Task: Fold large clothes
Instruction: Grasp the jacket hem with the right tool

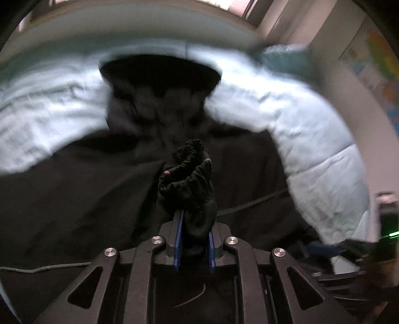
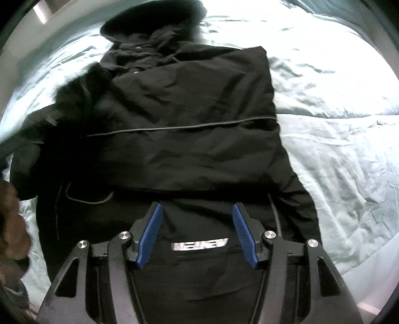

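Note:
A large black hooded jacket (image 2: 184,119) lies on a pale bed cover (image 2: 336,139), hood (image 2: 154,22) at the far end, one side folded in over the body. My left gripper (image 1: 193,216) is shut on the bunched elastic cuff of a jacket sleeve (image 1: 189,179) and holds it above the jacket (image 1: 74,194). My right gripper (image 2: 197,211) is open and empty, hovering just above the jacket's lower part near a silver logo (image 2: 199,245).
The pale quilted bed cover (image 1: 311,139) surrounds the jacket. A wall with a colourful poster (image 1: 379,74) stands at the right. A brown furry thing (image 2: 12,224) sits at the left edge of the right wrist view.

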